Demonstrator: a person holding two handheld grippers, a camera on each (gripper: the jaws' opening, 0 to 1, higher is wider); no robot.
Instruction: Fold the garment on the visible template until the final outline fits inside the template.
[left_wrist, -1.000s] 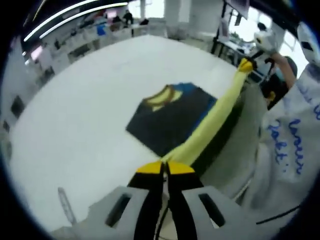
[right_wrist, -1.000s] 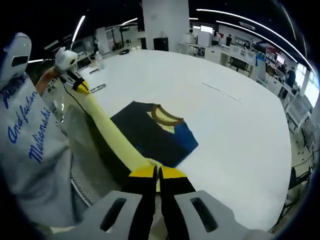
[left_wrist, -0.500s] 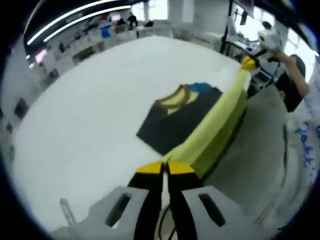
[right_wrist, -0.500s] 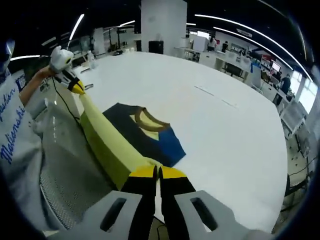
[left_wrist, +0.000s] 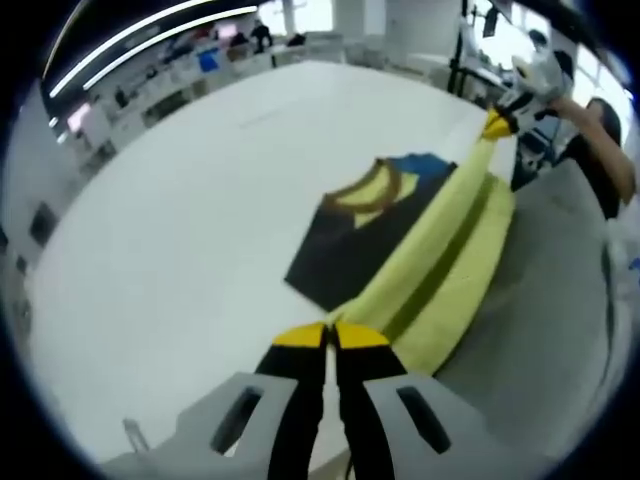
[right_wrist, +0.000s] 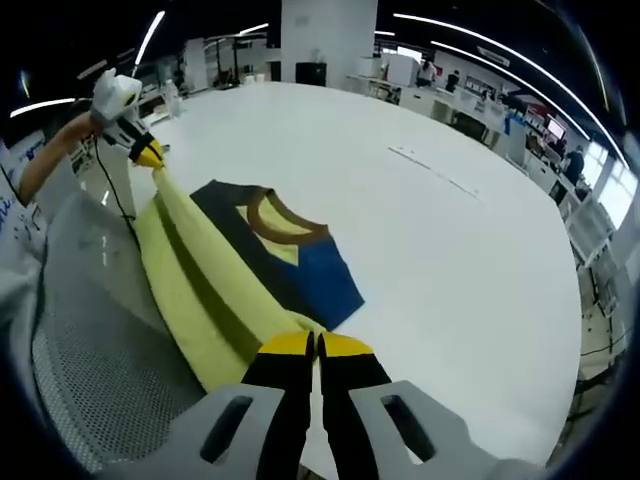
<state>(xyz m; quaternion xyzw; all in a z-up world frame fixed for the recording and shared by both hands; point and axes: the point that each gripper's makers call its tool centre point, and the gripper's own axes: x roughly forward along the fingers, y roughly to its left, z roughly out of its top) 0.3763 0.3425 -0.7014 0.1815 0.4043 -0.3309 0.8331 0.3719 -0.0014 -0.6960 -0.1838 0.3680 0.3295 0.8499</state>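
Both grippers stay clamped shut on the yellow garment's hem: left gripper (left_wrist: 329, 335), right gripper (right_wrist: 316, 344). The garment (left_wrist: 450, 255) now hangs wider than a second ago, stretched above the table (left_wrist: 180, 200), its navy part (right_wrist: 300, 265) lying flat. The fold looks underway.

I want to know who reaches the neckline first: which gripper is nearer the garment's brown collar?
Hard to call; roughly equal. The left gripper and right gripper each clamp one end of the yellow hem, with the brown collar lying between them, across the garment.
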